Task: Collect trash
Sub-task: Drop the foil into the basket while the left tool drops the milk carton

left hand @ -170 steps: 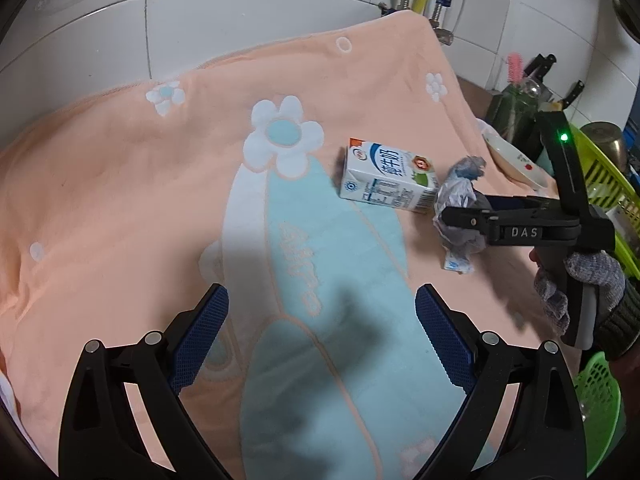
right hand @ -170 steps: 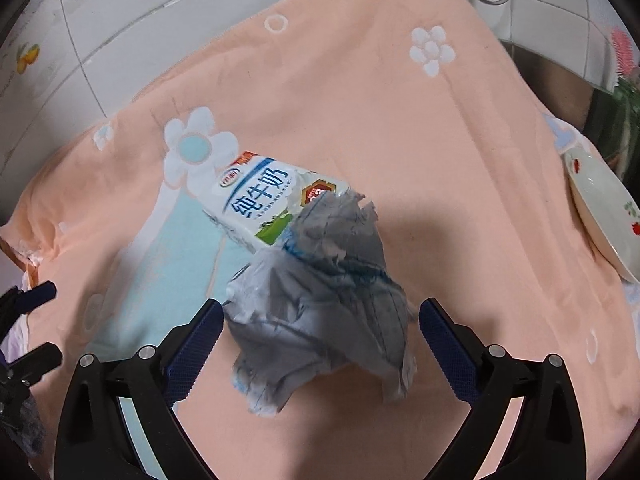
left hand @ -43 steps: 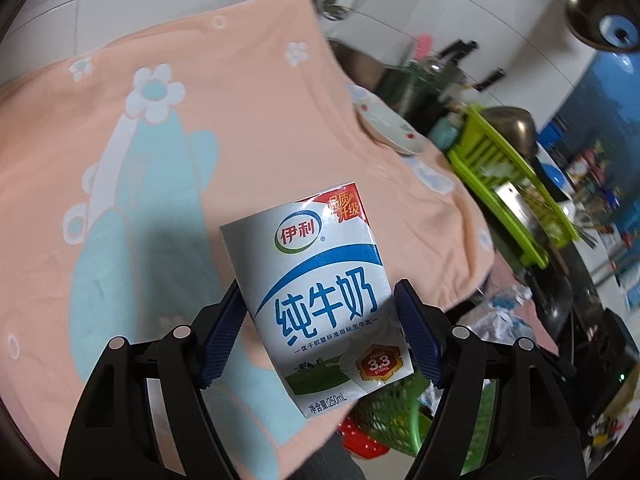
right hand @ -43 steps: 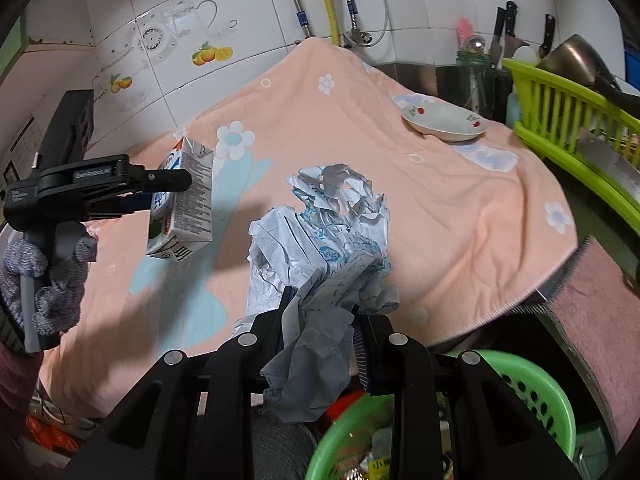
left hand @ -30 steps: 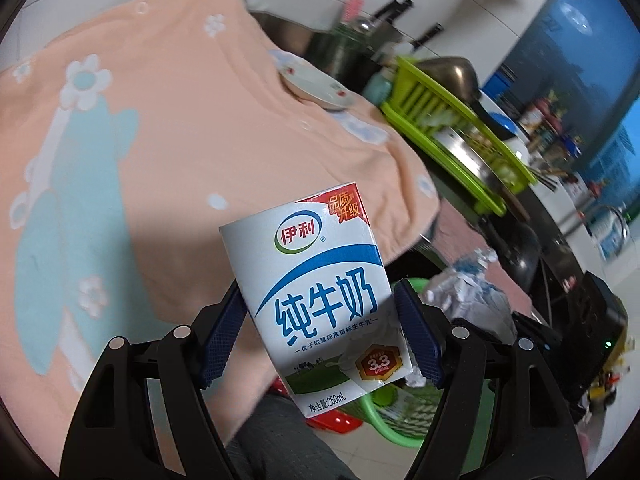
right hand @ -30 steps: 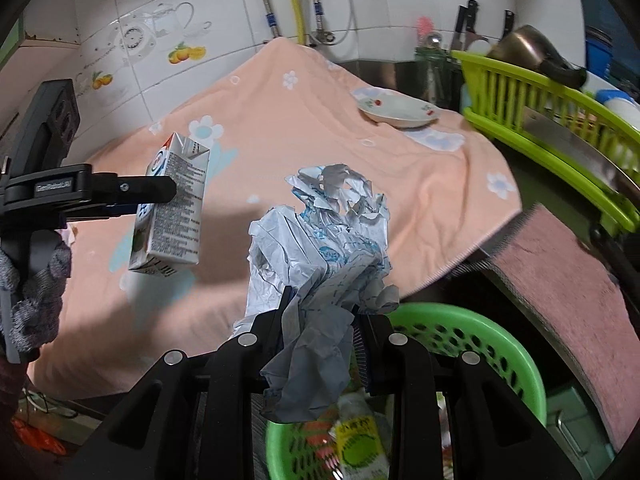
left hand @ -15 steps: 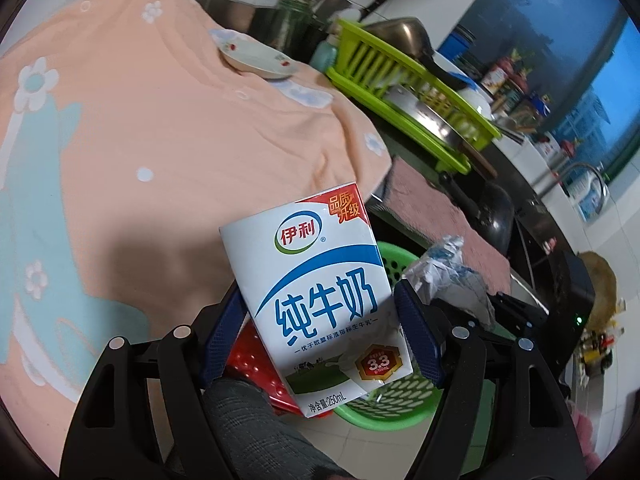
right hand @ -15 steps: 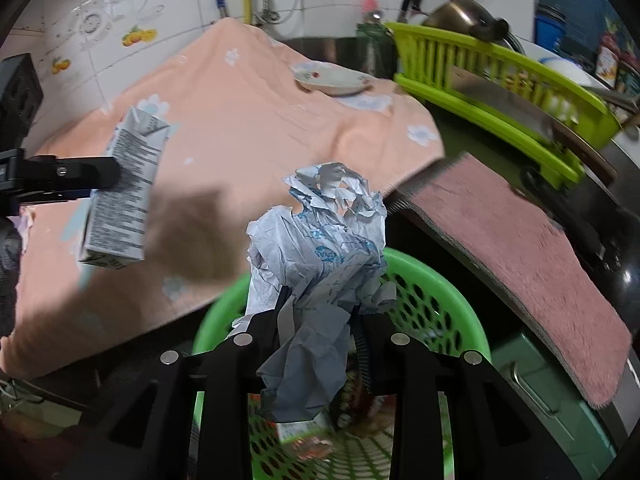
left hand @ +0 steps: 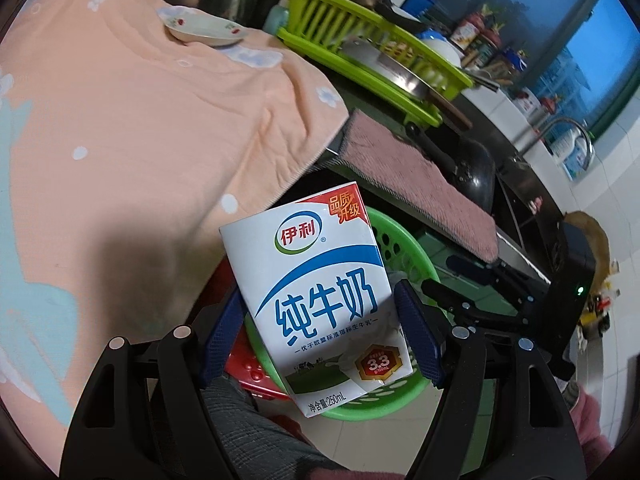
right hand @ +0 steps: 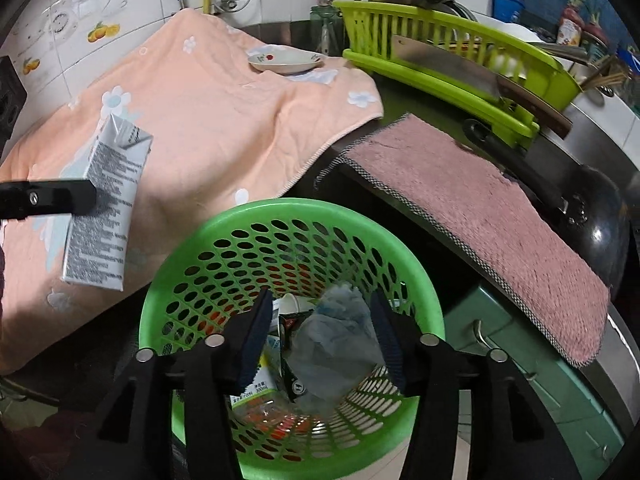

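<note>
Two pieces of trash are in play, and one has just left your grip: the right hand-held gripper (right hand: 320, 336), which half a second ago pinched the crumpled paper wad (right hand: 334, 344) above the green basket (right hand: 224, 224), is now opening, and the wad sits blurred below the parted pads, apparently dropping onto the litter already inside. That piece looks as good as collected. Your left hand-held gripper (left hand: 320, 336) is clamped on the milk carton (left hand: 320, 288), jaws spread wide across its sides, and compared with a second ago it has swung off the peach towel (left hand: 140, 120) on the tabletop towards the basket's rim (left hand: 400, 240). The carton hangs beside the rim, so carry it over the opening before you let go.
</note>
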Available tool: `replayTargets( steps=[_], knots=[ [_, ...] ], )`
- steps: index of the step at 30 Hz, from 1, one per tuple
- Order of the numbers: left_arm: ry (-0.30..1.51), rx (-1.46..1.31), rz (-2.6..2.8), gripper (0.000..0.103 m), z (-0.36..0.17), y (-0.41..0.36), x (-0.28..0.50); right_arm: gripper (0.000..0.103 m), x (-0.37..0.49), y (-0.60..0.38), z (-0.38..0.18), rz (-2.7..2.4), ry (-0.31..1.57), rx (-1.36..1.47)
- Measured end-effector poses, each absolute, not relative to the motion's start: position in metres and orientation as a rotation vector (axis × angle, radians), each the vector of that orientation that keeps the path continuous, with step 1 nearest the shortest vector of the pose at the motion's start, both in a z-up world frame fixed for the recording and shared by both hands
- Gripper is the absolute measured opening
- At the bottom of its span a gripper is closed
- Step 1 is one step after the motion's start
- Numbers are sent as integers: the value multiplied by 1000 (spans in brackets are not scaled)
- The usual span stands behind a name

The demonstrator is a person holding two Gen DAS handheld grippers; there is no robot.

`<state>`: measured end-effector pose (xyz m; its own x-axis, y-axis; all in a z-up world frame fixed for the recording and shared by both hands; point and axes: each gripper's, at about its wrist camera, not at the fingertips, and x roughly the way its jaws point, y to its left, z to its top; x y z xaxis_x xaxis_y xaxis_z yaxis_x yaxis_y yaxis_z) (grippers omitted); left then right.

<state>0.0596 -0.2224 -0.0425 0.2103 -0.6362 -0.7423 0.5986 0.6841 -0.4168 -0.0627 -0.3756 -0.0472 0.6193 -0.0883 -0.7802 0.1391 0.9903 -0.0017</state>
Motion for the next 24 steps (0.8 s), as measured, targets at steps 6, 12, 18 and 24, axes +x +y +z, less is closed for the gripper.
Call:
replayTargets(
  steps=[6,12,18,24],
  knots=[
    [1088,-18,-866,73,-57,-233,56,64,-68,-378,-40,-148,866,66],
    [1115,-12,-866,74,-68,-237,55,67,-72,-381,-36,-151,836,90],
    [1119,5,-877,75,-72,-243,51,69,-75,-386,-32,-156,810,123],
    [1115,21,-891,76,-74,-245,48,70,-77,-386,-30,-156,797,142]
  ],
)
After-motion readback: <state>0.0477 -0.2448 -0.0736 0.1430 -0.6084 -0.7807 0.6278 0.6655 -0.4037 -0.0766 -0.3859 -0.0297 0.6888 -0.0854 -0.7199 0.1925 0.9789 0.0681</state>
